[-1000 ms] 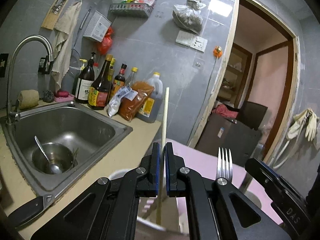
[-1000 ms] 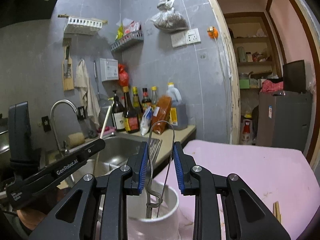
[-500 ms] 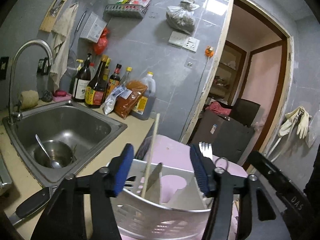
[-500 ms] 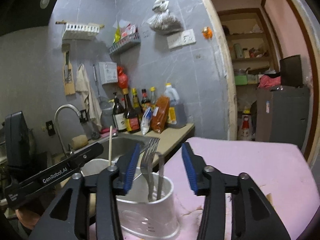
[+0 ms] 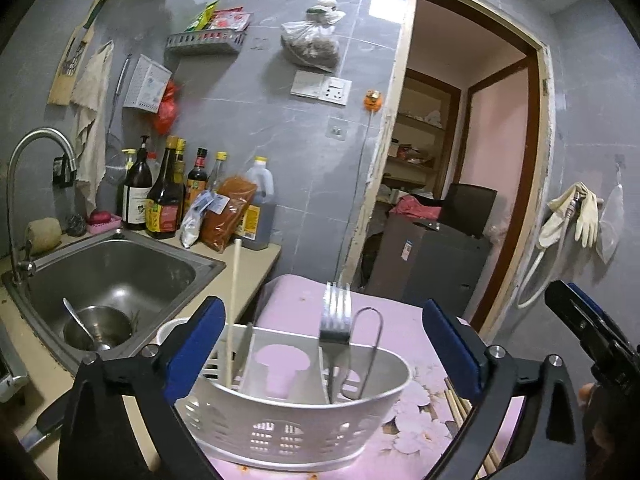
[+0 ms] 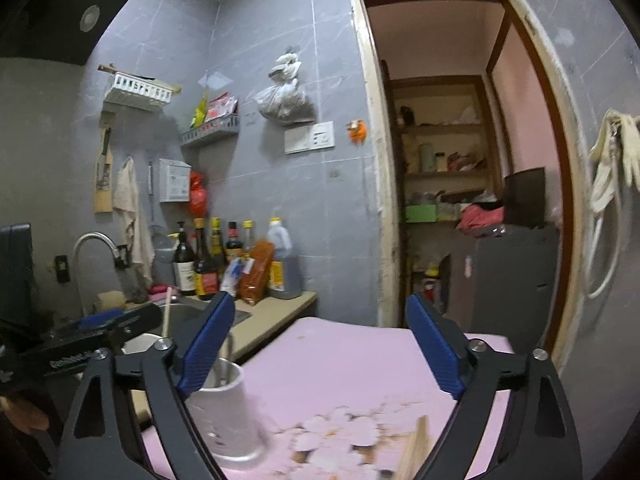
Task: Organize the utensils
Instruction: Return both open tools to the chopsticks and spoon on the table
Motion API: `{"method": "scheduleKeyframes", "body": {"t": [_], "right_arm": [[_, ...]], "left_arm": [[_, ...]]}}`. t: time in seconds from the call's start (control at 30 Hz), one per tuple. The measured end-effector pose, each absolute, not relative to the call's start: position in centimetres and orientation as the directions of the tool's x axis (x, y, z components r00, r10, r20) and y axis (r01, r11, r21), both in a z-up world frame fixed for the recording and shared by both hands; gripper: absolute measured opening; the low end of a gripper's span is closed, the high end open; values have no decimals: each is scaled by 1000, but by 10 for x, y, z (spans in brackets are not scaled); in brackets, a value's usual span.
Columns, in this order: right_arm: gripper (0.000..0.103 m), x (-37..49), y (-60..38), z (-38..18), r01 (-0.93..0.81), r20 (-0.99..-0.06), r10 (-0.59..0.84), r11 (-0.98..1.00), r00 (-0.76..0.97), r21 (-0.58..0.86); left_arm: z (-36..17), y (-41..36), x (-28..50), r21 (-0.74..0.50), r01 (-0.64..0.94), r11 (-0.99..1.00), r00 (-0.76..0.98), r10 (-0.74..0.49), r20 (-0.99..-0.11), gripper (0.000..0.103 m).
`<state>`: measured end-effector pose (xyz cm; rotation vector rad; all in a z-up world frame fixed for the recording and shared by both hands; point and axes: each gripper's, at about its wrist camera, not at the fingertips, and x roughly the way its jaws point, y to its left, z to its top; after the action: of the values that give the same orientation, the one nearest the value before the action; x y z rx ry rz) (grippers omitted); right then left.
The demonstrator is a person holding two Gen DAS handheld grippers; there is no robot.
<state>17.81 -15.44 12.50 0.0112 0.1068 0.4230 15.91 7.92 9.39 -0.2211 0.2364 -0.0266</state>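
A white utensil caddy stands on the pink table. In its left compartment a pale chopstick stands upright. A fork and a wire-loop handle stand in the right one. My left gripper is just short of the caddy with its jaws opening wide, and the pads touch nothing. My right gripper hangs to the right of the caddy, its jaws also opening with nothing between them. Loose chopsticks lie on the table near it.
A steel sink with a bowl and spoon lies to the left under a tap. Sauce bottles line the counter against the tiled wall. A doorway opens beyond the table.
The left gripper let go of the chopstick and the right let go of the wire-loop utensil. Both jaws spread wide and drew back and up from the caddy.
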Motion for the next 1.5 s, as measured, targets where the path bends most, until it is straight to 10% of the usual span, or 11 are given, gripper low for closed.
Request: {"method": "scheduleKeyframes", "body": {"t": [0.57,1.1,1.5], "right_arm": [[103,159,-217,107,-284,-99,278,957,956,-59],[102,174,-261,64,-249,-303,218,966,928,-66],[61,197,-262,34,-303,-480,260,953,838,-13]], "left_arm": [[83,24,146,-143,91,986,969,-120,-214,100],[37,-41,157,-71,292,954,864,-295,-407,100],[10,-59,186,-79,350,934,755,-331,-567,99]]}}
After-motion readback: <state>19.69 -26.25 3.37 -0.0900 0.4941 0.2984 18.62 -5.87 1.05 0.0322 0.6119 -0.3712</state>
